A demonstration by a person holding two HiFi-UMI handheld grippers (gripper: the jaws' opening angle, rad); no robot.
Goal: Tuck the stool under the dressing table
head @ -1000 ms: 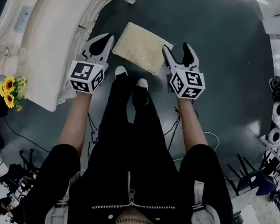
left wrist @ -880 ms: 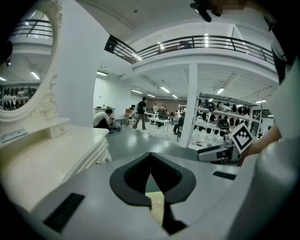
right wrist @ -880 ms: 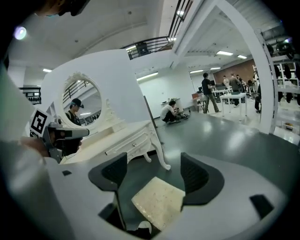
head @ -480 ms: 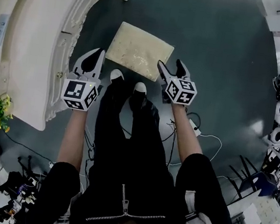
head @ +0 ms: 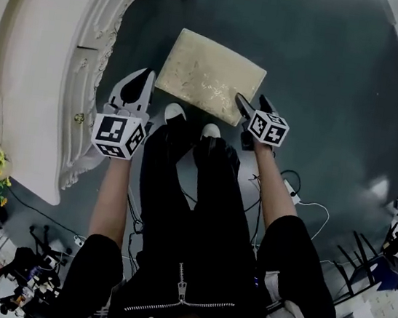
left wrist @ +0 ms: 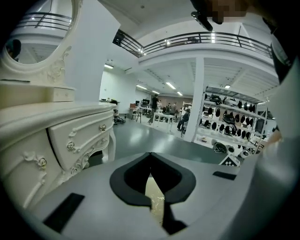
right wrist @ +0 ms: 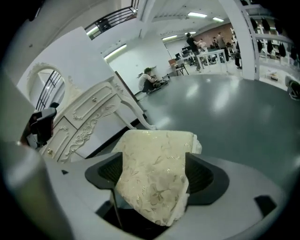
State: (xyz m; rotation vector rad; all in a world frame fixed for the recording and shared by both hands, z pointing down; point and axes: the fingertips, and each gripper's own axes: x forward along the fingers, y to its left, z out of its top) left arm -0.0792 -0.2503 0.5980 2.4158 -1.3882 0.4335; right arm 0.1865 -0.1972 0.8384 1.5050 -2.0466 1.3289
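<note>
Stool (head: 210, 77): cream patterned seat, on grey floor (head: 328, 77), just beside dressing table (head: 44, 59), not under it. Right tool (head: 253, 105) at seat's near right corner. Its jaws wide apart, just been opening, seat corner between them, not clamped. Left tool (head: 143, 77) between stool and dressing table, jaws together, nothing held. Person's shoes (head: 175, 111) at seat's near edge.

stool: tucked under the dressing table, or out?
Out. In the head view the stool shows its whole cushion top, uncovered, with a gap of floor between it and the dressing table.
</note>
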